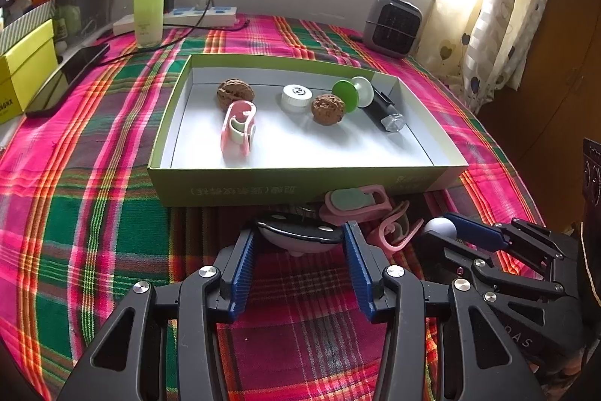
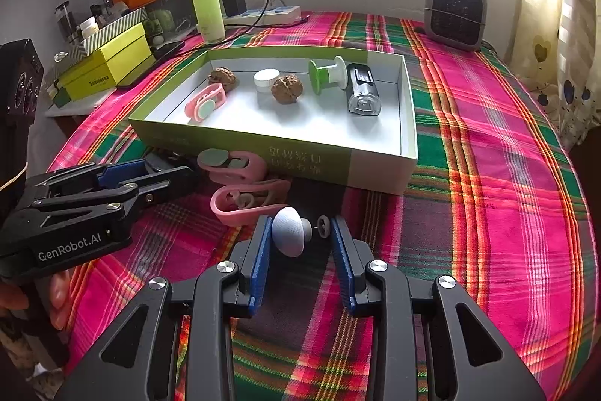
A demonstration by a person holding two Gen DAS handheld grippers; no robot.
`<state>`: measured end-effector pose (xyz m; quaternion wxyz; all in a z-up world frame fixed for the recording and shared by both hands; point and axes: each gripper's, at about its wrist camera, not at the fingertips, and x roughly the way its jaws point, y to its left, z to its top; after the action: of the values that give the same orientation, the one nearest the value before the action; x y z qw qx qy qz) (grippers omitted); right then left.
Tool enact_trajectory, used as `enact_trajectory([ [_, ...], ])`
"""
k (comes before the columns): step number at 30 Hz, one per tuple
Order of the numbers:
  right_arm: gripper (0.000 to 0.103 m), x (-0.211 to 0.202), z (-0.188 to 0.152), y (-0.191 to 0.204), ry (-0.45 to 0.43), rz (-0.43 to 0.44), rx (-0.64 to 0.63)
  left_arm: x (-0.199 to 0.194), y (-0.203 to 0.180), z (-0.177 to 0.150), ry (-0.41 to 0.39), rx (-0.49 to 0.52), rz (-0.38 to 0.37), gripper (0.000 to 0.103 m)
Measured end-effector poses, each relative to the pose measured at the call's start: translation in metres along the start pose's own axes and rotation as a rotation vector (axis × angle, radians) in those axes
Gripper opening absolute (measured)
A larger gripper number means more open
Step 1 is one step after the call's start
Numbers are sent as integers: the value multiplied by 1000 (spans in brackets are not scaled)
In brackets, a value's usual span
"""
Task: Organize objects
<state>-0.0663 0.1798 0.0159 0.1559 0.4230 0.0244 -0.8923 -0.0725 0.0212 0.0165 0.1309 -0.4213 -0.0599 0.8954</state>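
Note:
My left gripper is shut on a small dome-shaped thing with a black top and white underside, held just above the plaid cloth in front of the green box. My right gripper is shut on a white mushroom-shaped knob with a thin pin and a little wheel; one pad touches the dome, the other the wheel. Two pink clips lie between the grippers and the box. Inside the box lie two walnuts, a pink clip, a white cap, a green-and-white spool and a black-and-clear gadget.
A grey heater stands at the back right. A green bottle, a power strip with a charger, a phone and yellow boxes crowd the back left. A hand holds the left gripper's handle. Plaid cloth lies bare to the right.

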Motion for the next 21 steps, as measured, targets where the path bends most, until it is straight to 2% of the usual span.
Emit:
enact_trajectory([
  [21, 33, -3, 0, 3, -4, 13, 5, -10, -5, -2, -15, 26, 25, 44],
])
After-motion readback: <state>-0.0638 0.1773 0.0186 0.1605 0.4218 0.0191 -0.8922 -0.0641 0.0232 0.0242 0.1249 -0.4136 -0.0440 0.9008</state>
